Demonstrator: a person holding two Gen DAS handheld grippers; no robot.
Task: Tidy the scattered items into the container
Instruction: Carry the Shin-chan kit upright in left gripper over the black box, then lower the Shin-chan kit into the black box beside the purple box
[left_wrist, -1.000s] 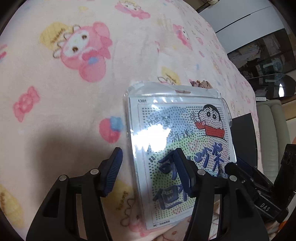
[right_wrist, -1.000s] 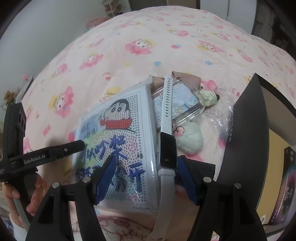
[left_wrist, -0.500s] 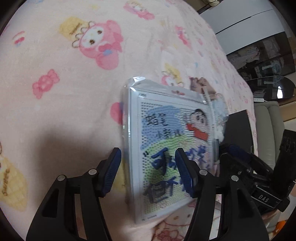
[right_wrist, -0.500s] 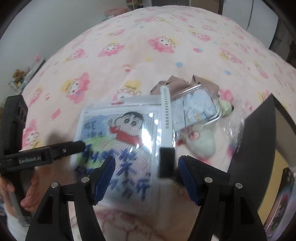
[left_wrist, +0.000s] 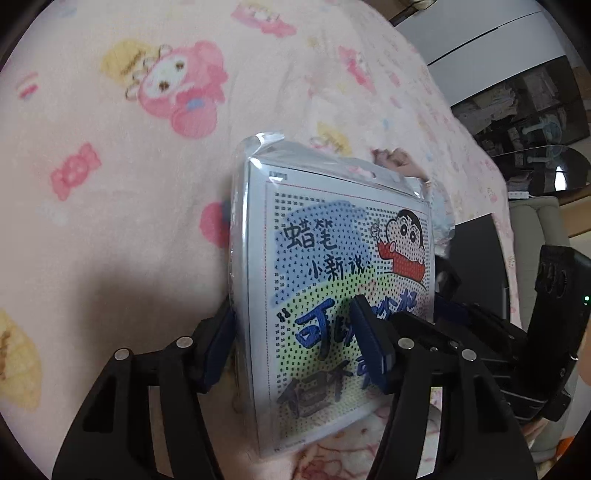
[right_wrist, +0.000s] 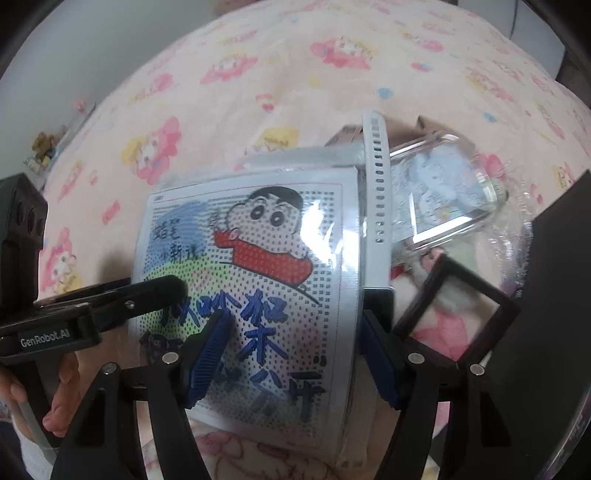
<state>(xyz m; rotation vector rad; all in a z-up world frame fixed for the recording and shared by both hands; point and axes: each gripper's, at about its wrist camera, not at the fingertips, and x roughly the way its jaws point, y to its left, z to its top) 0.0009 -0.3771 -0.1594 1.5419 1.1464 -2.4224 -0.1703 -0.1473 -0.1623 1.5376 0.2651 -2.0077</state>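
A bagged cartoon bead-kit pack (left_wrist: 332, 280) is tipped up off the pink blanket. My left gripper (left_wrist: 295, 343) is shut on its near left edge, with one finger under the edge and the other on the printed face. The right wrist view shows that top finger (right_wrist: 147, 291) lying across the pack (right_wrist: 258, 277). My right gripper (right_wrist: 291, 354) straddles the pack's right half from above. Its jaws are closing and the pads are not pressing on anything. A white-strapped watch (right_wrist: 376, 192) lies along the pack's right edge. The black container (right_wrist: 554, 266) stands to the right.
Right of the watch lie a clear case with a blue cartoon print (right_wrist: 443, 195) and a black square frame (right_wrist: 454, 314). The container's dark wall (left_wrist: 476, 258) shows behind the pack. A hand (right_wrist: 55, 387) holds the left tool. The patterned blanket (left_wrist: 110, 184) spreads left and beyond.
The pack was lying flat; its left edge has risen and it now tilts up in my left gripper. In the right wrist view it covers the watch's lower strap, and the black frame has appeared.
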